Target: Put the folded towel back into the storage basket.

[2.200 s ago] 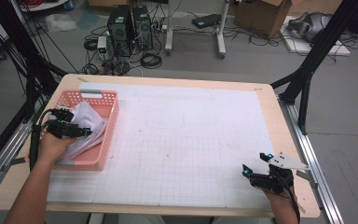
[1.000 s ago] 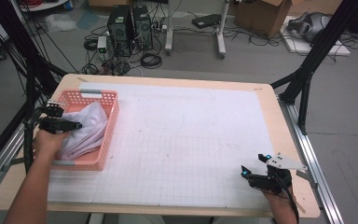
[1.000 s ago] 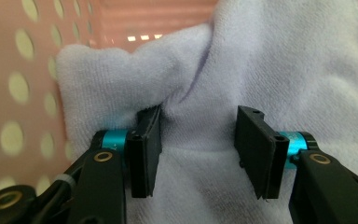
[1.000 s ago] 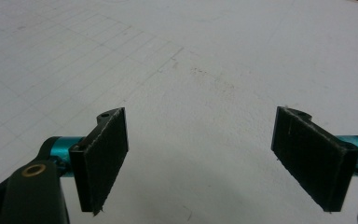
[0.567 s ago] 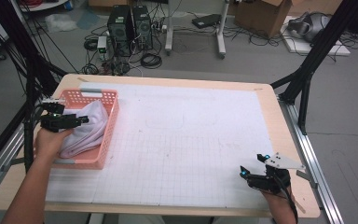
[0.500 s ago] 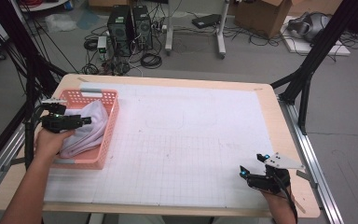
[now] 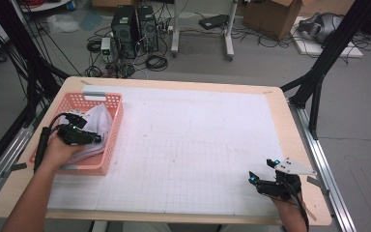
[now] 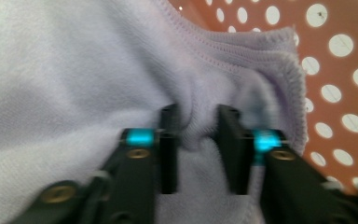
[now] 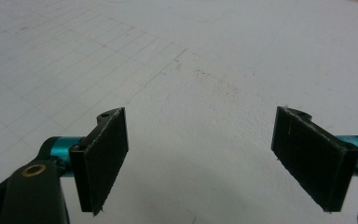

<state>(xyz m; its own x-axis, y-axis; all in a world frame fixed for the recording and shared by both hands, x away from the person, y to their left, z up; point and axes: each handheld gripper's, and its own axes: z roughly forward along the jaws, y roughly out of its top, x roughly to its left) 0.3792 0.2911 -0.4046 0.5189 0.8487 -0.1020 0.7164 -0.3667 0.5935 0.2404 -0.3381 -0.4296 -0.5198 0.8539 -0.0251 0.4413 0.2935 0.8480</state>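
Observation:
A pale lilac cloth [image 7: 96,123] lies bunched in a pink perforated basket [image 7: 115,104] at the table's left. My left gripper [image 7: 95,138] reaches into the basket. In the left gripper view its jaws [image 8: 198,121] pinch a raised fold of the cloth [image 8: 74,70], with the basket wall [image 8: 340,70] behind. My right gripper [image 7: 261,169] rests near the front right corner of the table. Its jaws [image 9: 200,135] stand wide apart over the white gridded mat [image 9: 191,46] with nothing between them.
The white gridded mat [image 7: 198,145] covers most of the wooden table [image 7: 299,145]. Black frame legs [image 7: 319,72] stand at the right and left edges. Computers and cables [image 7: 135,29] sit on the floor beyond the far edge.
My left gripper has shifted a little nearer and to the right inside the basket, and the cloth has bunched with it. The right gripper has stayed put.

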